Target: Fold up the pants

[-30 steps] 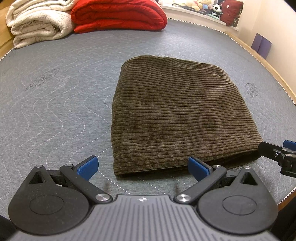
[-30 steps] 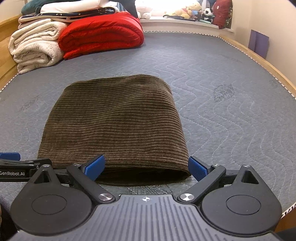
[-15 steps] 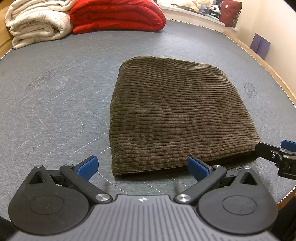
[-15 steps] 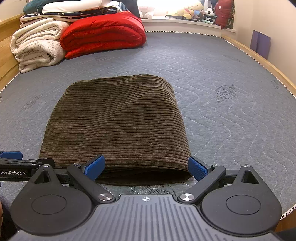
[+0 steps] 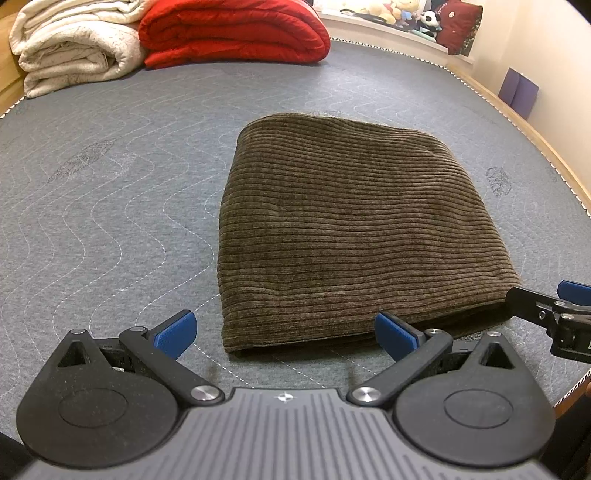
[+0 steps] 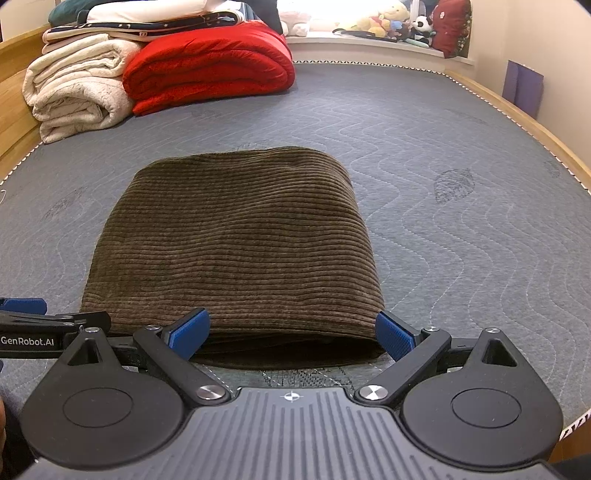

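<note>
The pants (image 5: pixel 354 236) lie folded into a thick brown corduroy rectangle on the grey quilted mattress (image 5: pixel 110 206), their ribs running across the bundle. The far edge is a rounded fold; the near edge shows stacked layers with a dark gap between them, clearest in the right wrist view (image 6: pixel 236 251). The bundle sits toward the near side of the mattress, well apart from the bedding at the far end. The left gripper (image 5: pixel 284 332) hovers just short of the near edge, its blue-padded fingers (image 5: pixel 175 332) spread wide and holding nothing; the left pad is over bare mattress beside the pants' left corner, and the right pad is at the near edge, though contact cannot be told. The right gripper (image 6: pixel 291 332) is likewise spread apart and empty, its two pads flanking the right part of the near edge, the right pad just at the bundle's right corner. Each gripper shows at the edge of the other's view, the two side by side along the near edge. At the far left of the mattress rests a rolled cream blanket (image 5: pixel 74 48), touching a folded red duvet (image 5: pixel 236 33) beside it. Beyond, soft toys (image 6: pixel 391 26) line a sill, and a wooden frame (image 6: pixel 524 125) borders the mattress on the right.
</note>
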Tool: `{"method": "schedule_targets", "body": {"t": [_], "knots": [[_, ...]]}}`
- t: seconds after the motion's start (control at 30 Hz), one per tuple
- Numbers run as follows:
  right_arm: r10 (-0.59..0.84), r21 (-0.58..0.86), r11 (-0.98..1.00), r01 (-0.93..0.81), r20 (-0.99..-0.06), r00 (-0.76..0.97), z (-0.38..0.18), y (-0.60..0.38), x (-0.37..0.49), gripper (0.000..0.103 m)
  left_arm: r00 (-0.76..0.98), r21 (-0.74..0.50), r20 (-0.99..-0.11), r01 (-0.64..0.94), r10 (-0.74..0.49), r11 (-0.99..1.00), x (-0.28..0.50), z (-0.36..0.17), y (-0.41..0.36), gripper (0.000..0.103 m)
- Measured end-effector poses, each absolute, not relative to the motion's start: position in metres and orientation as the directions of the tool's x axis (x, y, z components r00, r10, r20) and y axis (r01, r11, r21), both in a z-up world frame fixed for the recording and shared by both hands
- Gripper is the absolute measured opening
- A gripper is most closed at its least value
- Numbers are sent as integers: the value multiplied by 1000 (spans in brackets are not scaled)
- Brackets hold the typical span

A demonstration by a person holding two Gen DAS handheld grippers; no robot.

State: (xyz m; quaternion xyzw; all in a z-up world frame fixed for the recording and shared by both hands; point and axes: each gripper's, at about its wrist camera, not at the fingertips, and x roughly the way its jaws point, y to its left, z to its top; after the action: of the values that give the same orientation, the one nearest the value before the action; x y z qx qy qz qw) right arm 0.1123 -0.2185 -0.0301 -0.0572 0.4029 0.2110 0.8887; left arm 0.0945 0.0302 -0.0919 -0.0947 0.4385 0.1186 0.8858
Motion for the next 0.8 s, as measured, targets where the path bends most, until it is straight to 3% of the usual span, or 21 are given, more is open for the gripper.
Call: {"method": "schedule_targets", "body": {"t": [0.8], "knots": [[330,67,903,-424,-741,585,-30,-217,111,97,605,-60,-788,-267,119,962,94,-91,34,103]]}}
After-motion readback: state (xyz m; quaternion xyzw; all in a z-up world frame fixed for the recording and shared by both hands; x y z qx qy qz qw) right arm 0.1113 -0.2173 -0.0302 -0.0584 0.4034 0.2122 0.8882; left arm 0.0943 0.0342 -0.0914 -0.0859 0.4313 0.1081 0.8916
